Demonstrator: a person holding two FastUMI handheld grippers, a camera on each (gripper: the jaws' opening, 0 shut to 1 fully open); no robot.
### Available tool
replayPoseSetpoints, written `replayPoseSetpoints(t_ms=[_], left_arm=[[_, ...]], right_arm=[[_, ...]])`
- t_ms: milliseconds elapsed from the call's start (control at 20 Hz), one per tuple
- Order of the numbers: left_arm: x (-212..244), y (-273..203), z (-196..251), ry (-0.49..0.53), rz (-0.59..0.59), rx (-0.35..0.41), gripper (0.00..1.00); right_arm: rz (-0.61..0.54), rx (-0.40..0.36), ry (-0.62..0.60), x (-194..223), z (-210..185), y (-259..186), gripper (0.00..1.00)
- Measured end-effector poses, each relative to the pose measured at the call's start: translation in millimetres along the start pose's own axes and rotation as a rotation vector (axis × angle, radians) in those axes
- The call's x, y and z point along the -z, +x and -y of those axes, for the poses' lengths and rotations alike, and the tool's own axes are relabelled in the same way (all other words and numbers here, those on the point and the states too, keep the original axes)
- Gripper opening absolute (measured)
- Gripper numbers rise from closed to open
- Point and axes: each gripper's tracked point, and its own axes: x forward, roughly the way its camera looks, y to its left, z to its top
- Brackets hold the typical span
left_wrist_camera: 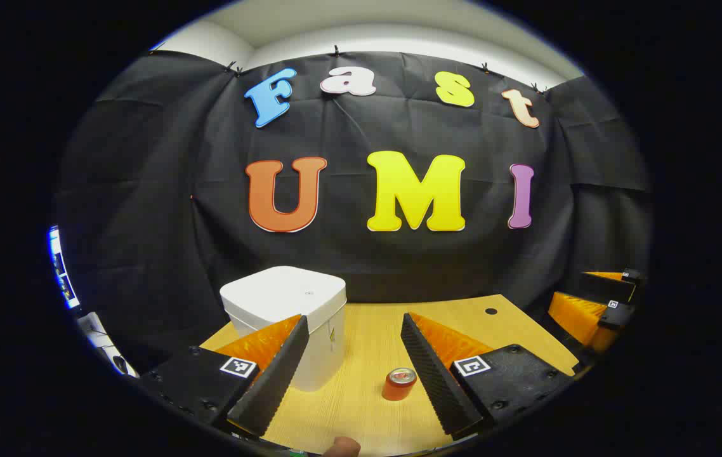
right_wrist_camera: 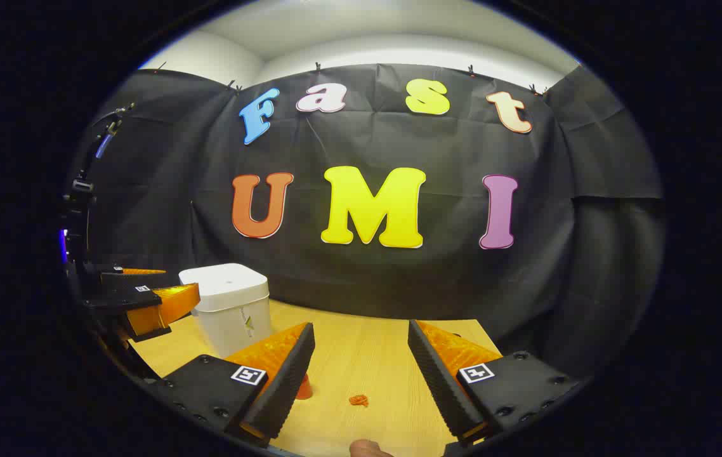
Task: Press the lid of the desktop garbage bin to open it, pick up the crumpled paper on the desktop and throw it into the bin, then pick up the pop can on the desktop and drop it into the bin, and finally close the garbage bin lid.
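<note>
In the left gripper view, the left gripper (left_wrist_camera: 354, 355) is held above the near edge of the wooden table (left_wrist_camera: 462, 317) with its jaws spread wide and nothing between them. The white bin (left_wrist_camera: 285, 317) stands just ahead and to the left, its lid (left_wrist_camera: 285, 291) down flat, so the opening press appears not yet made; the gripper seems to be kept back and raised so that the lid can be approached from above. A red can (left_wrist_camera: 400, 383) is seen upright on the table between the fingers but well apart from both, close to the bin's right side. The right gripper (left_wrist_camera: 602, 304) is seen at the far right edge. In the right gripper view, the right gripper (right_wrist_camera: 361, 365) is likewise released and empty, hovering over the table's near side. A small orange crumpled paper (right_wrist_camera: 358, 400) lies on the wood between its fingers, untouched, which suggests this hand is lined up for the paper pickup. The can (right_wrist_camera: 303, 387) is partly hidden behind the left-hand finger. The bin (right_wrist_camera: 229, 304) stands further left, with the left gripper (right_wrist_camera: 145, 301) just beside it.
</note>
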Motion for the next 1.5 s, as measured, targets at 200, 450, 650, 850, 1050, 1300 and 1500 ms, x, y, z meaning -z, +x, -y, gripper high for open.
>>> replayPoseSetpoints(t_ms=[200, 450, 650, 850, 1050, 1300, 1500], left_arm=[[-5.4, 6.8, 16.6, 0.003, 0.023, 0.022, 0.96], [-9.1, 19.0, 18.6, 0.003, 0.039, 0.030, 0.97], [0.1, 28.8, 15.8, 0.000, 0.016, 0.026, 0.97], [-2.9, 36.4, 15.9, 0.003, 0.023, 0.028, 0.97], [-3.8, 44.3, 4.9, -0.003, 0.027, 0.003, 0.97], [-5.7, 52.7, -9.2, -0.013, 0.034, -0.027, 0.97], [-11.5, 66.5, -19.0, 0.000, 0.054, -0.045, 0.97]], right_arm=[[0.013, 0.005, 0.001, -2.8, 1.2, 17.9, 0.94], [0.035, 0.017, -0.006, -11.7, 3.9, 30.9, 0.94], [0.026, 0.019, 0.001, -7.6, 6.9, 38.6, 0.94], [-0.013, 0.018, 0.001, 1.2, 6.2, 45.3, 0.94], [-0.024, 0.003, -0.010, 1.5, -0.9, 51.2, 0.94], [-0.029, -0.020, -0.026, 0.7, -12.4, 58.4, 0.94], [-0.044, -0.031, -0.035, 4.8, -17.8, 65.4, 0.94]])
